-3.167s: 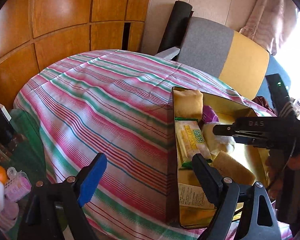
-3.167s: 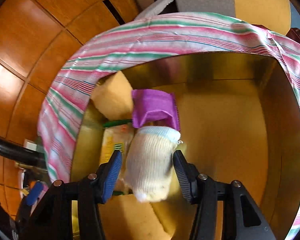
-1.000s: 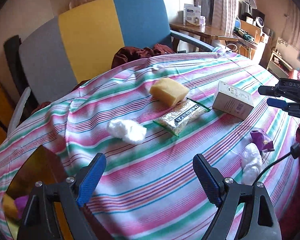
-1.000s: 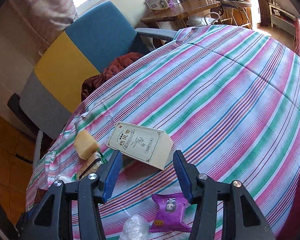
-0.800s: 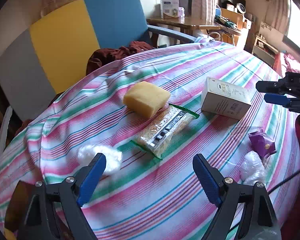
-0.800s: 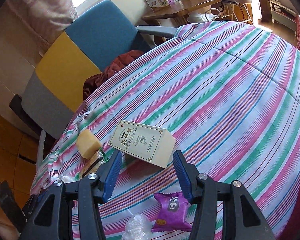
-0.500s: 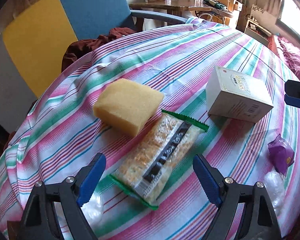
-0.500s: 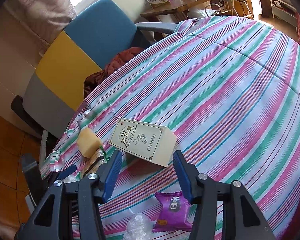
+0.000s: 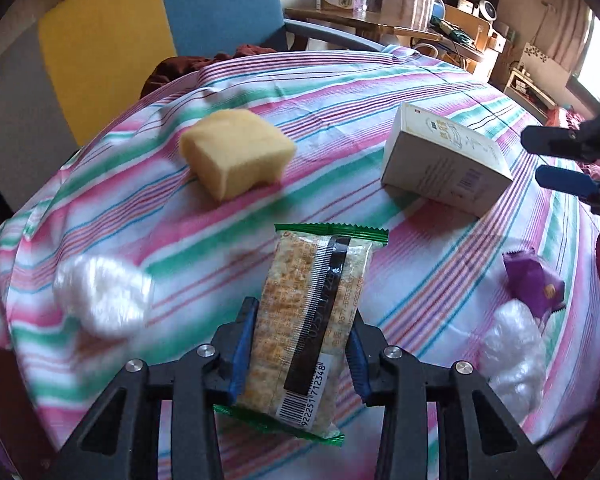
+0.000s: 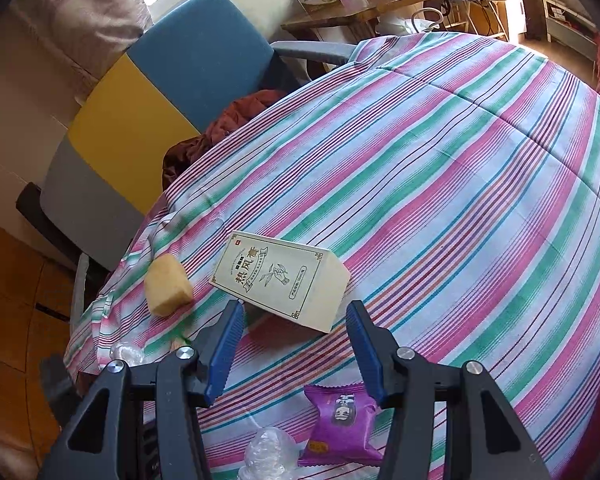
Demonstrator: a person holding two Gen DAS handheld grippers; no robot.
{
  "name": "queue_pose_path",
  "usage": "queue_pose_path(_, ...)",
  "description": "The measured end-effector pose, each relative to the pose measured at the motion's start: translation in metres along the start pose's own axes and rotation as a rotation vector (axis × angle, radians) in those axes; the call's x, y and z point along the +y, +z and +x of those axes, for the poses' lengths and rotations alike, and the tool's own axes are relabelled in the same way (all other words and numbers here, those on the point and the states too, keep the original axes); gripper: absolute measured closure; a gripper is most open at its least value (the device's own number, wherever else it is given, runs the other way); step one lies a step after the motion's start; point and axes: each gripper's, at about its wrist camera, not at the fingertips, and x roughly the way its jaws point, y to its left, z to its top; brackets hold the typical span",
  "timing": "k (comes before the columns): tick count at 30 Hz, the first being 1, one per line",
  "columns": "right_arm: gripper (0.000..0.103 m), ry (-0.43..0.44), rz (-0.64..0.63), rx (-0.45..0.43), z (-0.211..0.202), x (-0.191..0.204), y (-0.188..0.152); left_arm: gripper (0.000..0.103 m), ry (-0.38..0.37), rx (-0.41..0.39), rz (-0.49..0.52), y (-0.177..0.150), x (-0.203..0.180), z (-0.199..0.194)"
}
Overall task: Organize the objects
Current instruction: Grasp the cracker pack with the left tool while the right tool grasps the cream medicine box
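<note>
1. Most of the sorting looks still to be done: every item in view lies loose on the round surface point(image 10: 459, 160) under its pink, green and white striped cloth.
2. The left hand-held gripper point(image 9: 301, 344) is closing its blue pads on the near end of the clear, green-edged cracker packet point(image 9: 311, 320), which is between them and, as far as I can tell, still lying on the cloth; a first pick-up seems underway.
3. The right hand-held gripper point(image 10: 296, 348) hangs spread and empty, just short of the cream cardboard box point(image 10: 280, 280).
4. Still waiting: the yellow sponge block point(image 9: 236, 152), two crumpled clear plastic wads point(image 9: 100, 296) point(image 9: 511, 352), the purple snack sachet point(image 10: 339, 428) and the box.
5. No container shows in either view, so where things belong cannot be told.
</note>
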Motion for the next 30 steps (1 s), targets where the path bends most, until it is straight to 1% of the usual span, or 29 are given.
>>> queue_pose_path(2, 0.049, -0.009, 0.0, 0.001, 0.001, 0.0, 0.0, 0.062, 0.008, -0.02, -0.042, -0.02, -0.001, -0.012)
queue_pose_path(5, 0.049, -0.019, -0.007, 0.005, 0.002, 0.001, -0.001, 0.062, 0.017, -0.06, -0.071, -0.047, -0.002, -0.026)
queue_pose_path(9, 0.049, -0.028, -0.036, 0.017, 0.005, 0.005, -0.003, 0.062, 0.036, -0.126, -0.055, -0.072, -0.005, -0.036)
queue_pose_path(13, 0.049, -0.049, -0.084, 0.028, 0.01, 0.012, -0.006, 0.062, 0.009, -0.139, -0.072, -0.074, 0.0, -0.036)
queue_pose_path(15, 0.049, -0.077, -0.118, 0.039, 0.015, 0.016, -0.009, 0.062, 0.002, -0.147, -0.071, -0.072, 0.0, -0.033)
queue_pose_path(17, 0.047, -0.1, -0.19, 0.05, 0.019, 0.026, -0.01, 0.062, 0.003, -0.149, -0.07, -0.071, 0.0, -0.031)
queue_pose_path(22, 0.03, -0.181, -0.478, 0.062, 0.03, 0.059, 0.003, 0.062, -0.015, -0.16, -0.082, -0.073, 0.003, -0.031)
queue_pose_path(25, 0.023, -0.188, -0.63, 0.156, 0.047, 0.076, 0.013, 0.062, -0.023, -0.164, -0.089, -0.073, 0.004, -0.032)
queue_pose_path(26, 0.023, -0.196, -0.676, 0.192, 0.054, 0.081, 0.015, 0.062, -0.026, -0.164, -0.091, -0.074, 0.004, -0.032)
queue_pose_path(28, 0.021, -0.237, -0.76, 0.233, 0.068, 0.088, 0.017, 0.062, -0.035, -0.166, -0.098, -0.074, 0.006, -0.032)
queue_pose_path(30, 0.02, -0.235, -0.805, 0.291, 0.083, 0.092, 0.019, 0.062, -0.04, -0.166, -0.102, -0.074, 0.007, -0.032)
